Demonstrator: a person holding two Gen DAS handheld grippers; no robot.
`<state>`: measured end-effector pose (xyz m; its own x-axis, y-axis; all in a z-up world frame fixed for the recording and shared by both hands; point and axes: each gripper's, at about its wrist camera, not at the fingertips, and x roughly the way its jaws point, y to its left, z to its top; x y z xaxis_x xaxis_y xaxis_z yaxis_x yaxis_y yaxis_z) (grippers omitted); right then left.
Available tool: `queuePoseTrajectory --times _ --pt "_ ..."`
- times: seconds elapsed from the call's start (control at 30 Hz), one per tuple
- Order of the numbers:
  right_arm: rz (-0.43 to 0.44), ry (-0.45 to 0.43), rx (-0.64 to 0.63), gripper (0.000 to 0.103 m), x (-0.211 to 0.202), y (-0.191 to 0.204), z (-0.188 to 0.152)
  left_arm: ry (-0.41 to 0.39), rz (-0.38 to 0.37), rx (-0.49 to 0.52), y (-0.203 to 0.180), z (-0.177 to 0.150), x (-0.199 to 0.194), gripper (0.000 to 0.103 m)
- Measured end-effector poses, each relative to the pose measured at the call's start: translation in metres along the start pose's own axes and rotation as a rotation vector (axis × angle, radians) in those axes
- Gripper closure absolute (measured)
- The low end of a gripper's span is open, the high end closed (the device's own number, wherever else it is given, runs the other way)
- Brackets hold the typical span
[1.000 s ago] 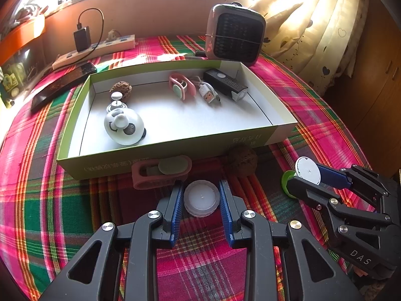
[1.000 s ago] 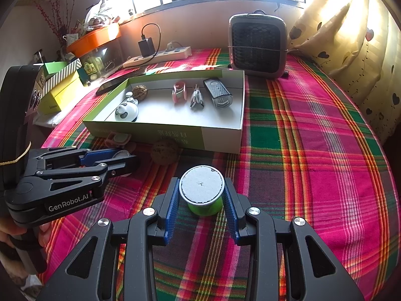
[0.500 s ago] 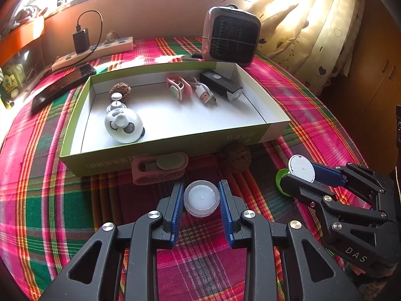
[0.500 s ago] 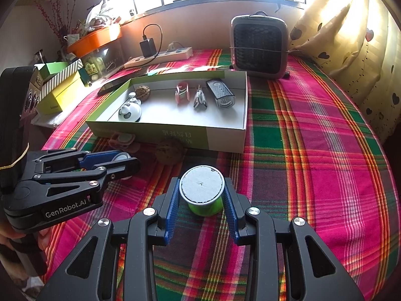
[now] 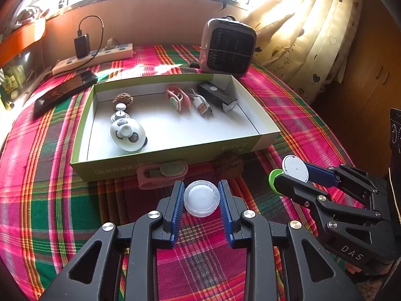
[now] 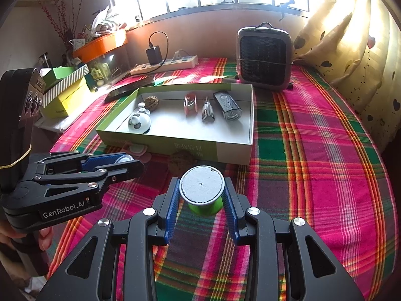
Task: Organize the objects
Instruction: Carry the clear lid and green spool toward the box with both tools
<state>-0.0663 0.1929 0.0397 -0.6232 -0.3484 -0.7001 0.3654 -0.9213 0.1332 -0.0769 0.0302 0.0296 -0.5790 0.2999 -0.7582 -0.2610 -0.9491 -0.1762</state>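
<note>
Low in the left wrist view, the left gripper [image 5: 202,198] pinched a clear lid [image 5: 202,198] between its blue pads, and at centre bottom of the right wrist view the right gripper [image 6: 202,192] clamped a green spool [image 6: 202,192]. Both were gripped by their sides and carried flat, probably so they could be lowered into the tray [image 5: 160,161] upright. A pink clip [image 5: 162,173] and a walnut [image 5: 230,166] lay against the tray's near wall, outside it. Compared with a second earlier, both loads sat higher, the tray looking smaller and farther off.

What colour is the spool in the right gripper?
Green spool with a grey-white top, clearest in the right wrist view.
</note>
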Motion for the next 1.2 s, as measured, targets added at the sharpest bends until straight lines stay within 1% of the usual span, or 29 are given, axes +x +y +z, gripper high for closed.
queuePoseTrajectory --times 0.37,0.7,1.0,1.2 --pt "0.008 -0.035 -0.001 0.068 -0.005 0.000 0.023 -0.030 -0.009 -0.001 0.004 0.014 -0.009 0.077" --pt "0.013 -0.042 -0.016 0.068 0.006 0.001 0.044 -0.042 -0.014 -0.004 0.010 0.032 -0.007 0.077" --pt "0.001 -0.035 -0.012 0.068 0.022 -0.005 0.061 -0.056 0.007 0.003 0.017 0.048 0.000 0.077" --pt "-0.005 -0.021 -0.002 0.068 0.035 -0.010 0.067 -0.064 0.036 0.006 0.023 0.055 0.007 0.077"
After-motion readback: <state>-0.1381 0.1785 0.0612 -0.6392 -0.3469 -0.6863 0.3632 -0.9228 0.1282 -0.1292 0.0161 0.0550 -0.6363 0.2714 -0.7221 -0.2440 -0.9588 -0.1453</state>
